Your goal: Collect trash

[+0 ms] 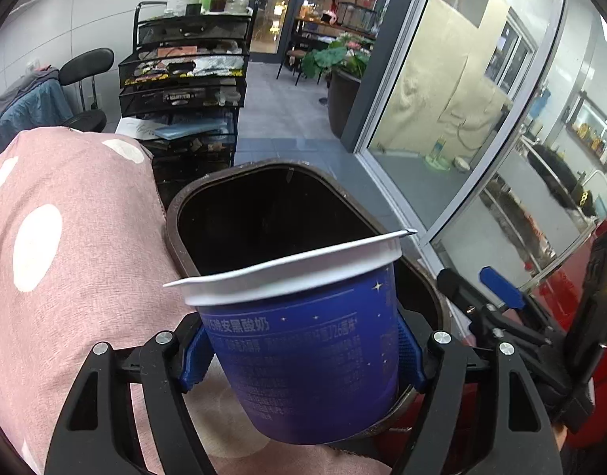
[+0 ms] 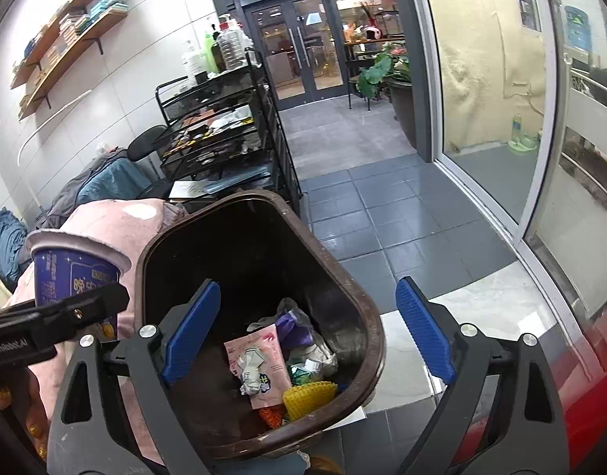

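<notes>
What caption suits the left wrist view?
Left gripper holds a blue yogurt cup at the brown trash bin.

In the left wrist view the yogurt cup (image 1: 303, 352) is blocking the near rim and most of the inside of the brown trash bin (image 1: 177, 213), so its contents are not showing there. The cup's small print is blurring past reading. In the right wrist view the left gripper's black arm (image 2: 66, 316) is covering the cup's lower half, and the bin's near wall is hiding part of the yellow mesh piece (image 2: 309, 398).
</notes>
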The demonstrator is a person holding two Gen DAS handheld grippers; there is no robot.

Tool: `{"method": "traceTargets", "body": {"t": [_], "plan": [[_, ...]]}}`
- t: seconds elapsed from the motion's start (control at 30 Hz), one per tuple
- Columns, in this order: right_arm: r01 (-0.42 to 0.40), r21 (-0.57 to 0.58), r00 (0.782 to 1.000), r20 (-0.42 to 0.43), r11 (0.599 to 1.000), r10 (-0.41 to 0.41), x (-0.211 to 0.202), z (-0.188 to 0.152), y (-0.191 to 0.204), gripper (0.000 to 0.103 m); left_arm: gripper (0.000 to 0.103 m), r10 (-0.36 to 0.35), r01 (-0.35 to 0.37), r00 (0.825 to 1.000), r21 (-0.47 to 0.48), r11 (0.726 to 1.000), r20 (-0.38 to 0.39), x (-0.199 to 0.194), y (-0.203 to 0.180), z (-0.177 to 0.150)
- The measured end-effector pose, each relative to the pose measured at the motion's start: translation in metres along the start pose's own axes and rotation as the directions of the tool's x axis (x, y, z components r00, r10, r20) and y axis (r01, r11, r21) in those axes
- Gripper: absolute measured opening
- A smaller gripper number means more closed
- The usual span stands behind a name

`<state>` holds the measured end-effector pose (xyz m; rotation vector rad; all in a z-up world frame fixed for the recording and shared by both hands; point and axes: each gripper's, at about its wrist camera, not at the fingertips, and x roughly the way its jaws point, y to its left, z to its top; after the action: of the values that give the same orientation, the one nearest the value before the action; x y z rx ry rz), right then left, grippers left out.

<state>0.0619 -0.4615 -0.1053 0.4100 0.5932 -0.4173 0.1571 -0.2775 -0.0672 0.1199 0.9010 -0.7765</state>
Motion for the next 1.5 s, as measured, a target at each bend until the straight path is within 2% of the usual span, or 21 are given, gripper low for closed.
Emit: {"method": "traceTargets", "body": {"t": [0.07, 0.13, 0.23, 0.43, 0.6, 0.8, 0.93, 1.1, 1.2, 1.33, 1.5], "plan": [[0.003, 0.008, 1.000, 0.000, 1.000, -0.003, -0.001, 0.000, -0.002, 0.090, 0.076, 0.003, -0.003, 1.000, 0.006, 1.000, -0.016, 0.003, -0.001, 0.001], [0.006, 0.014, 1.000, -0.002, 1.000, -0.006, -0.001, 0.000, -0.004, 0.091, 0.084, 0.002, -0.002, 1.000, 0.015, 1.000, -0.029, 0.005, -0.003, 0.001], [0.010, 0.021, 1.000, -0.008, 1.000, -0.009, 0.000, 0.001, -0.006, 0.091, 0.089, 0.006, -0.005, 0.999, 0.022, 1.000, -0.040, 0.008, -0.005, 0.001], [0.018, 0.024, 1.000, -0.010, 1.000, -0.018, 0.000, 0.001, -0.006, 0.093, 0.095, 0.020, -0.019, 0.999, 0.026, 0.999, -0.044, 0.006, -0.005, 0.002], [0.018, 0.031, 1.000, -0.007, 0.999, -0.018, -0.001, 0.001, -0.006, 0.094, 0.096, 0.047, -0.044, 0.997, 0.063, 0.997, -0.053, 0.004, -0.010, -0.001], [0.006, 0.030, 1.000, 0.004, 1.000, -0.007, -0.004, 0.003, -0.001, 0.094, 0.096, 0.058, -0.059, 0.998, 0.049, 0.997, 0.028, -0.021, -0.007, -0.003], [-0.009, 0.024, 1.000, 0.015, 1.000, 0.009, -0.008, 0.003, 0.003, 0.094, 0.098, 0.073, -0.078, 0.991, 0.041, 0.996, 0.110, -0.046, -0.003, -0.007], [-0.045, 0.012, 0.999, 0.029, 0.999, 0.045, -0.014, 0.004, 0.013, 0.094, 0.098, 0.101, -0.106, 0.973, 0.012, 0.994, 0.206, -0.077, 0.006, -0.019], [-0.074, -0.017, 0.996, 0.042, 0.997, 0.075, -0.020, 0.003, 0.025, 0.094, 0.098, 0.127, -0.126, 0.955, -0.021, 0.992, 0.269, -0.096, 0.014, -0.030], [-0.111, -0.061, 0.992, 0.056, 0.992, 0.114, -0.028, 0.002, 0.042, 0.094, 0.098, 0.193, -0.181, 0.916, -0.066, 0.981, 0.353, -0.121, 0.026, -0.046], [-0.171, -0.119, 0.981, 0.070, 0.978, 0.180, -0.044, -0.004, 0.067, 0.095, 0.098, 0.264, -0.225, 0.874, -0.141, 0.964, 0.409, -0.145, 0.039, -0.063]]}}
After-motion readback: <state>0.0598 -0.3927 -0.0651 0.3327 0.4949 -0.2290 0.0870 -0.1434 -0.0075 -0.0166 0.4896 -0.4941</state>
